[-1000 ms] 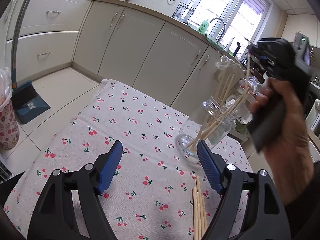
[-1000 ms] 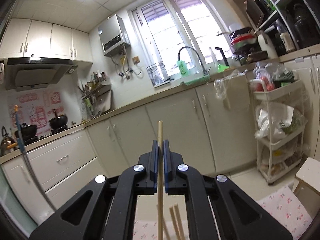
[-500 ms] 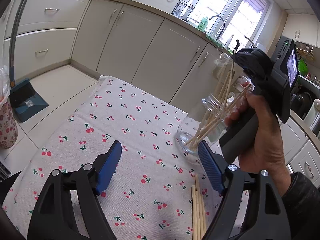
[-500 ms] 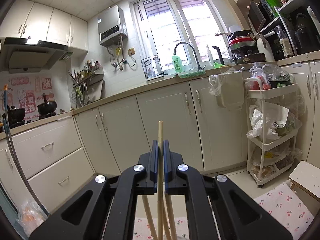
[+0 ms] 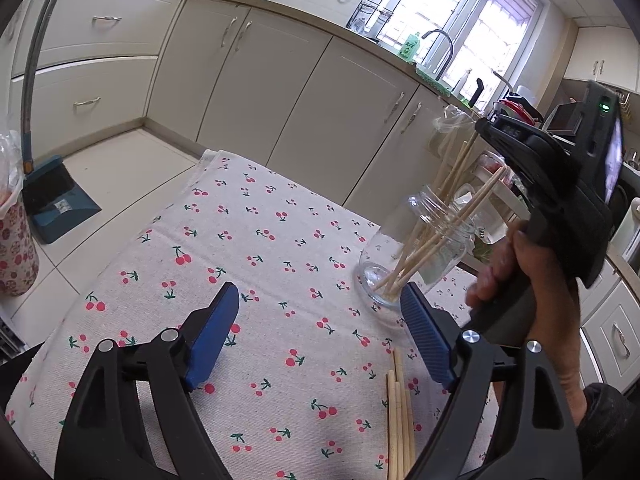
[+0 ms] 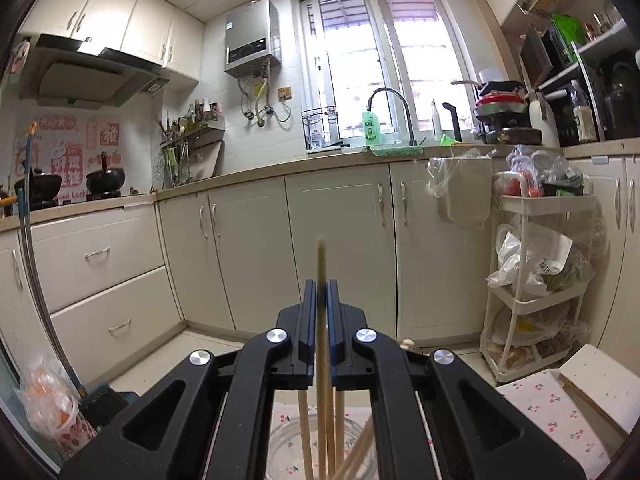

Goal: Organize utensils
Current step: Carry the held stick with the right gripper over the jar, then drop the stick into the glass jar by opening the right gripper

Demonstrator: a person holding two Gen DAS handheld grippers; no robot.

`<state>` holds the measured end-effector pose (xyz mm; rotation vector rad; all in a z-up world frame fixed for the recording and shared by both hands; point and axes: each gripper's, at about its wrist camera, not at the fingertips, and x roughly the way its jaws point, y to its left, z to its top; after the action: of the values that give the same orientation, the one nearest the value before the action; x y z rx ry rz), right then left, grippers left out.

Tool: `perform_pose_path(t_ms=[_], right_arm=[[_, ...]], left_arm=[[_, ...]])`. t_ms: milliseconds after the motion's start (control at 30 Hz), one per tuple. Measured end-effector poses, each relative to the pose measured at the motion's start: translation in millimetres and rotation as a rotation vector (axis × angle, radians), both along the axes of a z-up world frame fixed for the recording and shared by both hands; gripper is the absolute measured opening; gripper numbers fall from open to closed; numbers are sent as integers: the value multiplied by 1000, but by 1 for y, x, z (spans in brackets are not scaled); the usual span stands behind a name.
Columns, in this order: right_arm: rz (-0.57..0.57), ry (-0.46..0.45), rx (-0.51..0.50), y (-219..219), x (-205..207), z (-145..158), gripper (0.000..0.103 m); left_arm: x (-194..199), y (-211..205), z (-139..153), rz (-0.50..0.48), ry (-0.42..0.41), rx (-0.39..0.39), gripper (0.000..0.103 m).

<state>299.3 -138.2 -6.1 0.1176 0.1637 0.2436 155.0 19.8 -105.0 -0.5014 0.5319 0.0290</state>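
A clear glass jar (image 5: 416, 256) stands on the cherry-print tablecloth (image 5: 248, 264) and holds several wooden chopsticks (image 5: 440, 232). My right gripper (image 6: 321, 292) is shut on one upright chopstick (image 6: 321, 264), directly above the jar's mouth (image 6: 320, 444), with its lower end among the others in the jar. In the left wrist view the right gripper (image 5: 480, 126) is above and right of the jar. My left gripper (image 5: 320, 320) is open and empty, low over the cloth just before the jar. More loose chopsticks (image 5: 398, 420) lie on the cloth near its right finger.
Cream kitchen cabinets (image 5: 280, 80) stand behind the table. A white trolley (image 6: 536, 280) with bags is to the right. A dustpan (image 5: 56, 200) and a broom handle (image 5: 36, 48) are on the floor at left, beside a floral bag (image 5: 12, 248).
My right gripper has come down over the jar with the chopstick, whose lower end is now inside the jar. My left gripper has stayed open in place.
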Motion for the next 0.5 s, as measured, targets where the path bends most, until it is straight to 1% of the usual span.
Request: perform_pose_path(t_ms=[33,67,100,133,267,300,333,400,433,500], right_arm=[[4,2,-8,0,-3,0,14],[8,5,-13,-1,-7,-1,18],[9,8,-16,-2,-9,-1,27],[12,14,-19,-3,-13,-2,29],[26,43,-29,-12,-36,-1,29],[25,54,-34,-14,-43,-1,31],[24,69,-39,-18,-51,-3,37],[17,124,-58,-25,-69,-9,47],[18,155,-66,-28,-76,-14,48],[22,257,-82,-36,-90,-29,48]], left_arm=[[0,0,0,1,1,0,79],[1,1,0,3,2,1,79],[1,1,0,3,3,1,79],[1,0,0,4,3,2,80],[0,0,0,6,-3,3,80],[0,1,0,7,-3,3,80],[0,1,-1,9,-1,2,80],[0,1,-1,12,0,2,80],[0,1,-1,13,-1,2,80],[0,1,0,12,-2,3,81]])
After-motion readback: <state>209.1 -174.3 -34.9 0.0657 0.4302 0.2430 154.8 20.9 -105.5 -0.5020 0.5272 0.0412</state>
